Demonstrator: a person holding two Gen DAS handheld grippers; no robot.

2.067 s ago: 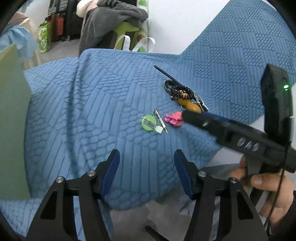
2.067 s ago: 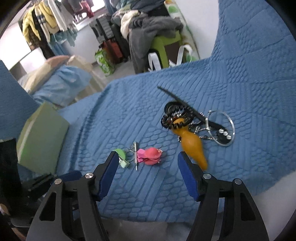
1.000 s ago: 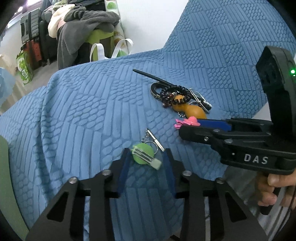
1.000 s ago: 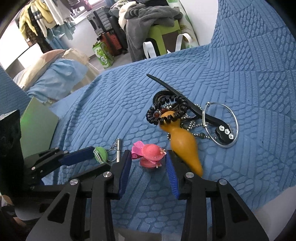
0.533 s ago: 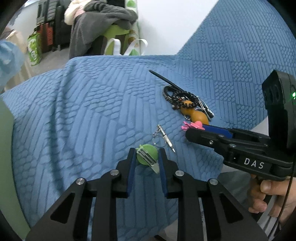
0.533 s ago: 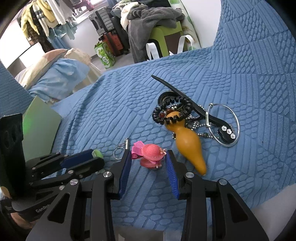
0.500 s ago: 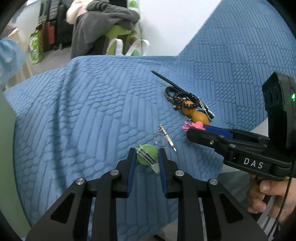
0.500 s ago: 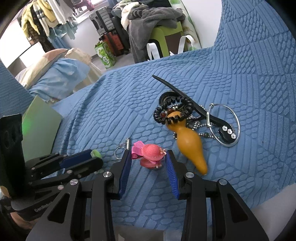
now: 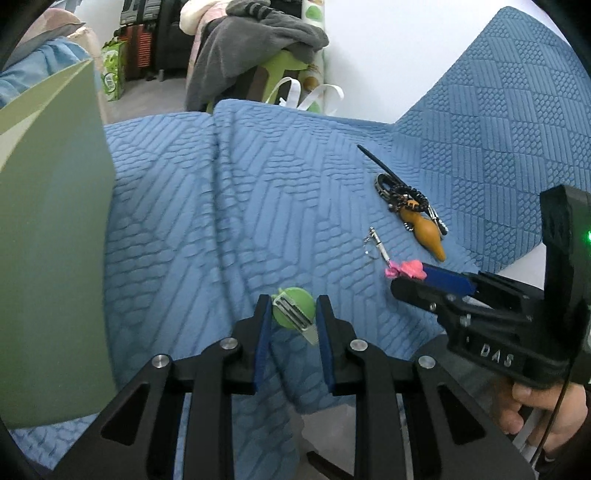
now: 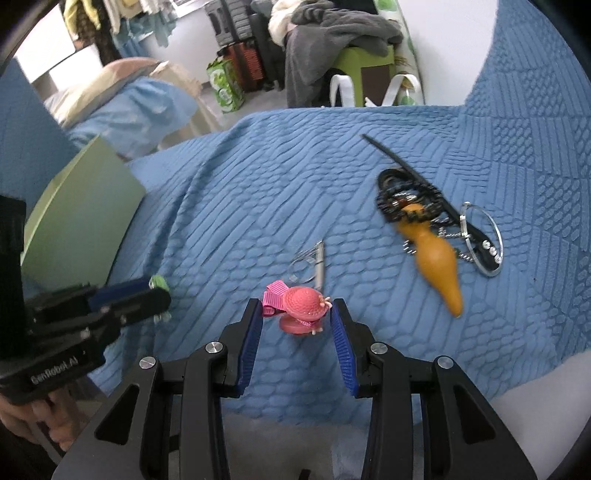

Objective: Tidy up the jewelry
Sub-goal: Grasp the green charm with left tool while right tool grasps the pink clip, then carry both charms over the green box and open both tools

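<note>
My left gripper [image 9: 291, 317] is shut on a green round hair clip [image 9: 293, 312] and holds it above the blue quilted cover [image 9: 229, 206]. My right gripper [image 10: 295, 314] is shut on a pink hat-shaped hair clip [image 10: 301, 304], also lifted; the clip shows in the left wrist view [image 9: 404, 268]. A small silver keyring pendant [image 10: 317, 258] lies on the cover just beyond the pink clip. Farther right lies a pile: an orange gourd-shaped charm [image 10: 432, 254], a black beaded bracelet [image 10: 406, 199], a black hair stick [image 10: 402, 166] and a silver hoop [image 10: 480, 240].
A pale green box [image 9: 48, 229] stands at the left on the cover, close to my left gripper; it also shows in the right wrist view [image 10: 81, 214]. Behind the sofa are a green stool with grey clothes [image 10: 343, 33], suitcases and a bed with a blue blanket [image 10: 129, 110].
Both grippers have lifted and pulled back with their clips. The left gripper has swung left toward the green box. The silver keyring pendant stayed on the cover, apart from the green clip.
</note>
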